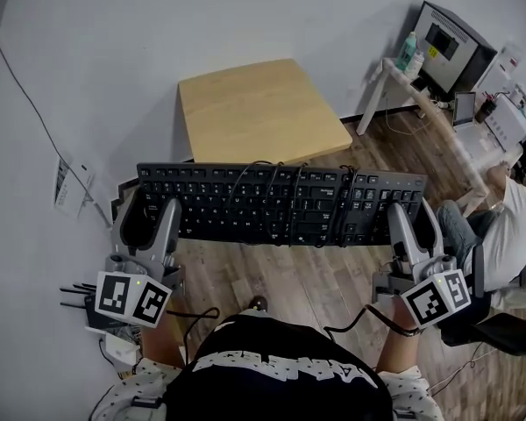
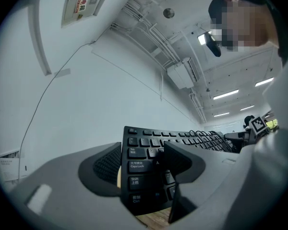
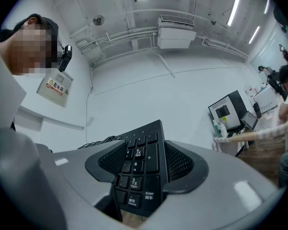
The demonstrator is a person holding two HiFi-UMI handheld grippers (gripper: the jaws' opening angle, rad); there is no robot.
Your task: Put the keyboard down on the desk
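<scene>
Near side of the desk (image 1: 254, 108), short of it: keyboard (image 1: 280, 204) hangs over the floor (image 1: 316, 279), level, keys up. Left gripper (image 1: 149, 217) is clamped on its left end, right gripper (image 1: 414, 222) on the number-pad end. Loose cable (image 1: 272, 178) lies bundled across the keys. Judgement: carry it farther over the desk, lower both ends together, hold it flat so the cable does not slide, and release only once it is seated.

The black full-size keyboard (image 1: 280, 204) hangs level in the air, keys up, long side running left to right, its cable (image 1: 344, 202) looped around its body. It is held by its two ends at the near side of the small light-wood table (image 1: 259, 108), not resting on it.
</scene>
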